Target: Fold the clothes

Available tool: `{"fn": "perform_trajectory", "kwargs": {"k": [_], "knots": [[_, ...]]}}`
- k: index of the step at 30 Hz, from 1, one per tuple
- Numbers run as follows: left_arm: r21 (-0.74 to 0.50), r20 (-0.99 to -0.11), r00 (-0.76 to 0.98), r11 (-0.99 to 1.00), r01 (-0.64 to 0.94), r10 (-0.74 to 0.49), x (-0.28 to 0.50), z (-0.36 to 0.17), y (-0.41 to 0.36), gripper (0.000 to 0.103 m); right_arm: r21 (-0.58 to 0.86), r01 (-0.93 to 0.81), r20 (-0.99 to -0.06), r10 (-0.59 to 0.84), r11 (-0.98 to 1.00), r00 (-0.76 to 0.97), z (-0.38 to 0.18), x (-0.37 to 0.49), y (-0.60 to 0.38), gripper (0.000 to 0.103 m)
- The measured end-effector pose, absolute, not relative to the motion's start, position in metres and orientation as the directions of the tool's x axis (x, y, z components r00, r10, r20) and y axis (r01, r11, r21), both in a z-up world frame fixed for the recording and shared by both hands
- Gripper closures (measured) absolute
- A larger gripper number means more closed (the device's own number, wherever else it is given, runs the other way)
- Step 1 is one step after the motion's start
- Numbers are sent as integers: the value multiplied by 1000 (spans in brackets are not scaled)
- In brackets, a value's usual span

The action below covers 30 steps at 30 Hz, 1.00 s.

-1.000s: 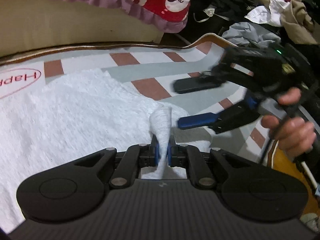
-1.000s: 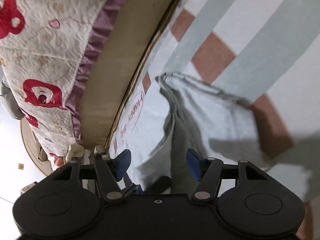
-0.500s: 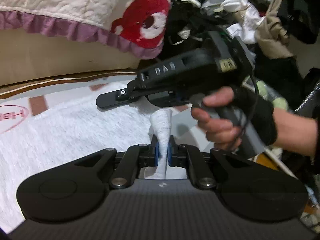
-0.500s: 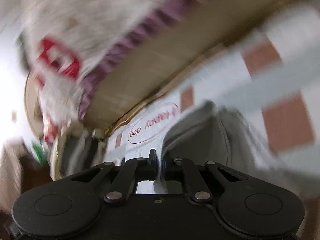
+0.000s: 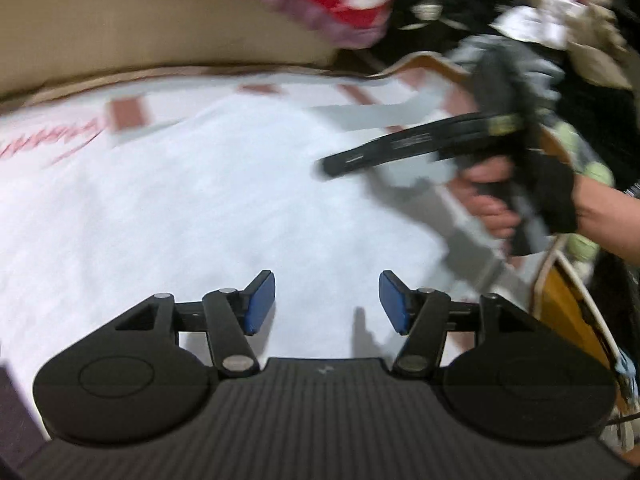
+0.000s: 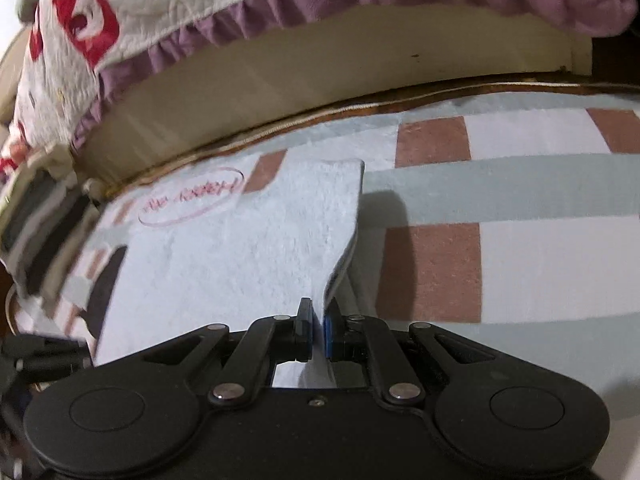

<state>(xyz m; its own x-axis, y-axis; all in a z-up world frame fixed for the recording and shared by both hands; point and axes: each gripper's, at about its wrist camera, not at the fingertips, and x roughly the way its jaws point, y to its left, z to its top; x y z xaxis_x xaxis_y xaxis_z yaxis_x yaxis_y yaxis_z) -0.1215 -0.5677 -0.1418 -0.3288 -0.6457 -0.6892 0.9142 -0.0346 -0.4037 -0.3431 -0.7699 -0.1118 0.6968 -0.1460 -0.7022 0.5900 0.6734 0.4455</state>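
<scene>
A white fluffy towel (image 5: 208,208) lies spread on a striped mat (image 5: 372,112). My left gripper (image 5: 326,304) is open and empty just above the towel, its blue pads (image 5: 260,300) wide apart. My right gripper (image 6: 318,330) is shut on the towel's near edge (image 6: 248,256) and lifts that edge slightly off the mat (image 6: 520,184). In the left wrist view the right gripper (image 5: 400,148) shows at the right, held in a gloved hand. The left wrist view is motion-blurred.
A bed with a purple-frilled, red-patterned quilt (image 6: 240,12) borders the mat's far side. A heap of loose clothes (image 5: 540,32) lies at the far right. A red oval logo (image 6: 192,200) is printed on the mat beside the towel.
My left gripper has opened and let go of the towel fold it pinched. My right gripper closed on the towel's edge and swung round to lie low over the mat.
</scene>
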Motion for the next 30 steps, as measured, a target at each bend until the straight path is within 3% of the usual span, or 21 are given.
{"fn": "perform_trajectory", "kwargs": {"k": [4,8,9,11,16,22,27,30], "knots": [[-413,-728,-328,4,911,-602,-115,-161,-564,46,343,609,-747,-185,715,639,-110,-332,-766,97],[-396,-694,-323,-34,918,-643,-119,-160,-554,46,71,708,-799,-385,702,462,-104,-316,-750,95],[-372,-687,-306,-44,927,-659,-119,-156,-552,46,5,737,-784,-455,676,422,-98,-313,-744,91],[-320,-681,-237,-9,947,-692,-110,-148,-549,44,-88,776,-739,-564,624,369,-84,-308,-731,71],[-246,-701,46,302,921,-712,-57,-145,-539,39,0,610,-717,-425,792,553,-77,-292,-694,59],[-153,-785,240,556,817,-570,-6,-164,-510,39,-75,544,-757,-403,836,515,-112,-291,-676,58],[-431,-740,100,583,689,-665,26,-171,-486,38,-99,544,-752,-421,833,508,-102,-296,-665,55],[-679,-633,-93,494,542,-769,37,-188,-482,31,-90,437,-756,-347,895,555,-97,-283,-642,55]]}}
